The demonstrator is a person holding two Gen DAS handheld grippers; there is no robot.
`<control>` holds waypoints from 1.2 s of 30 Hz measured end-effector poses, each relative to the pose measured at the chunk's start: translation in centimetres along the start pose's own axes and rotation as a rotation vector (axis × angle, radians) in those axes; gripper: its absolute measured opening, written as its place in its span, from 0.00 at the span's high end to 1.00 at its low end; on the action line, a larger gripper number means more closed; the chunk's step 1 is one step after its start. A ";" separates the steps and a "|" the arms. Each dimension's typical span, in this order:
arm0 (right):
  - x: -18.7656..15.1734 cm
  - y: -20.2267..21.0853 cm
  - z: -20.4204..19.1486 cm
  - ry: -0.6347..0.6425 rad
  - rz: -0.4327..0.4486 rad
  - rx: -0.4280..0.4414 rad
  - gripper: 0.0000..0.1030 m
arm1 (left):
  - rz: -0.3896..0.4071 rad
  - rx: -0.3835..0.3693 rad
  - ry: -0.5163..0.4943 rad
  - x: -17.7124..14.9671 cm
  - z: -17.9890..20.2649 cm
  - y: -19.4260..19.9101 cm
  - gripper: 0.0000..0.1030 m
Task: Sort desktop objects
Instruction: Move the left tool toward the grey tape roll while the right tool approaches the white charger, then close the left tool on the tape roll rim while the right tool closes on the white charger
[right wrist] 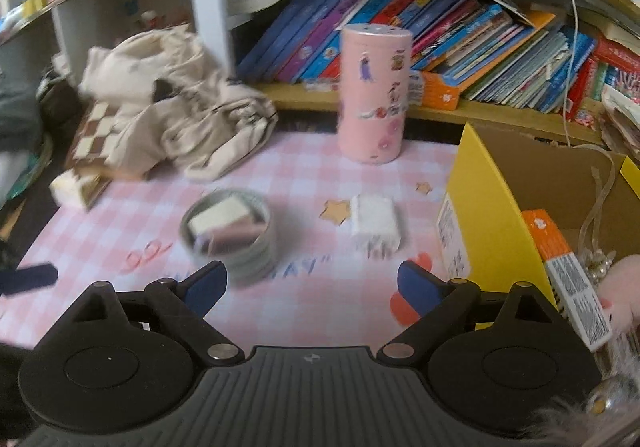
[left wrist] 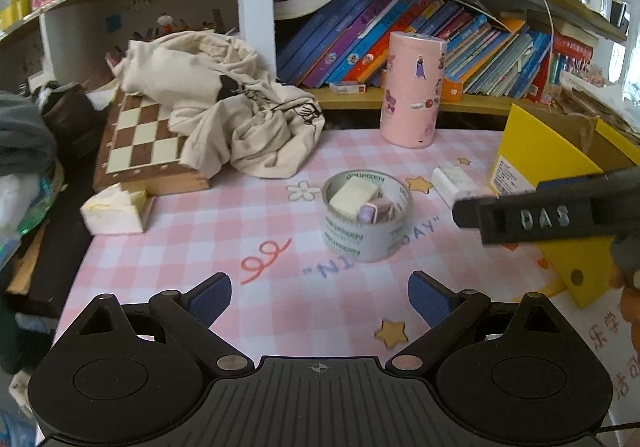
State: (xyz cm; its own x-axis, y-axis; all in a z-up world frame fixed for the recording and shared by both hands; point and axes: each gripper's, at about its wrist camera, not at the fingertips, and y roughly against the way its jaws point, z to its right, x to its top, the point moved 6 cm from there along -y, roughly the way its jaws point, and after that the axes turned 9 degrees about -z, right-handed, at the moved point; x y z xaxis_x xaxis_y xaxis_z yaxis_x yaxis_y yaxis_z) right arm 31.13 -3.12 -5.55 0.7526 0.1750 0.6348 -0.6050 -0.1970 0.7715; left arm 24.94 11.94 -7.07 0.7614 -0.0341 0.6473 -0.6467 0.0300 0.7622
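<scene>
A roll of clear tape (left wrist: 366, 215) (right wrist: 230, 233) lies flat on the pink checked mat, with a cream eraser and smaller pieces inside its ring. To its right lies a small white packet (left wrist: 456, 183) (right wrist: 376, 225). A pink sticker-covered canister (left wrist: 412, 89) (right wrist: 374, 93) stands behind them. At the right stands an open yellow cardboard box (left wrist: 536, 167) (right wrist: 480, 207). My left gripper (left wrist: 320, 299) is open over the mat, short of the tape roll, nothing between its fingers. My right gripper (right wrist: 312, 287) is open too, between the roll and the box, holding nothing.
A wooden chessboard (left wrist: 144, 143) with a crumpled cream cloth bag (left wrist: 224, 111) on it fills the back left, with a folded white tissue (left wrist: 112, 209) in front. Slanted books (left wrist: 440, 39) line the shelf behind. An orange carton (right wrist: 560, 267) lies inside the box.
</scene>
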 end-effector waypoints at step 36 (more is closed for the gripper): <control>4.9 -12.9 2.8 -0.039 -0.211 -0.052 0.60 | -0.026 -0.109 -0.178 4.6 3.4 -11.5 0.18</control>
State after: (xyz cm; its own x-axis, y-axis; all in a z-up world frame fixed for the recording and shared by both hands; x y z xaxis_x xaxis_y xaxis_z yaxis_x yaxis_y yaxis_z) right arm 43.33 -2.42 -12.47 0.8728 0.1697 0.4577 -0.4447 -0.1101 0.8889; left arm 35.73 8.03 -12.88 0.7514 -0.2124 0.6247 -0.6108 0.1341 0.7803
